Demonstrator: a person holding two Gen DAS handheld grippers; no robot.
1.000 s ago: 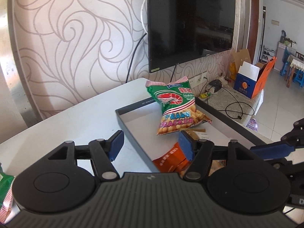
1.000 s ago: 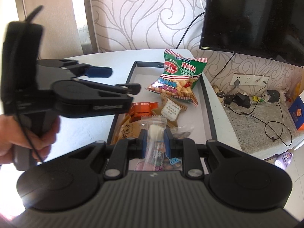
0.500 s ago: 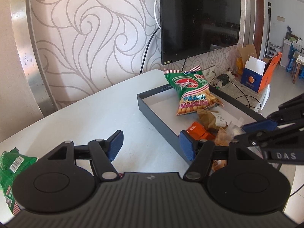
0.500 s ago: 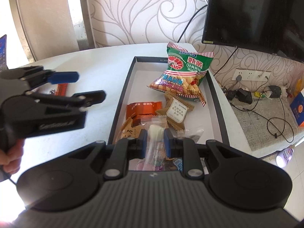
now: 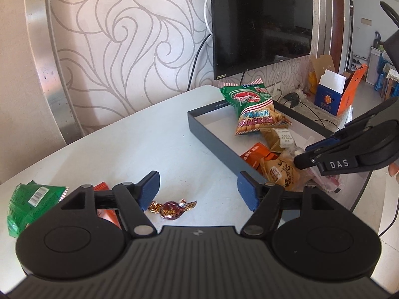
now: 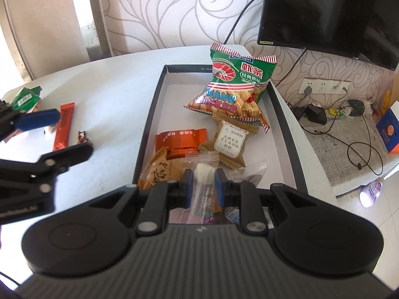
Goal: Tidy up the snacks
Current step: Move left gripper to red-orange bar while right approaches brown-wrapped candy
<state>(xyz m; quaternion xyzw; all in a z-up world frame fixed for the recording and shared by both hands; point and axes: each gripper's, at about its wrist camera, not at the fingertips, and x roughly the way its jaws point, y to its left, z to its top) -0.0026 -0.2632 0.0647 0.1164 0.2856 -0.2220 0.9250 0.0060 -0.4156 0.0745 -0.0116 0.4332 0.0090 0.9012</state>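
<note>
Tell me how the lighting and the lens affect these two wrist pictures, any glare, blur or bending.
Left wrist view: daylight glares off the silver metal wall strip; the black wall television bows from fisheye distortion. Right wrist view: the window at top left is blown out white; the left gripper at the picture's left edge is soft and blurred, while the green prawn cracker bag stays sharp.

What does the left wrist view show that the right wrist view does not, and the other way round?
Only the left wrist view: an open cardboard box on the floor. Only the right wrist view: the clear packet pinched in the right tongs, and the wall sockets. Both: the tray, the prawn cracker bag, the wrapped candy and the television.
</note>
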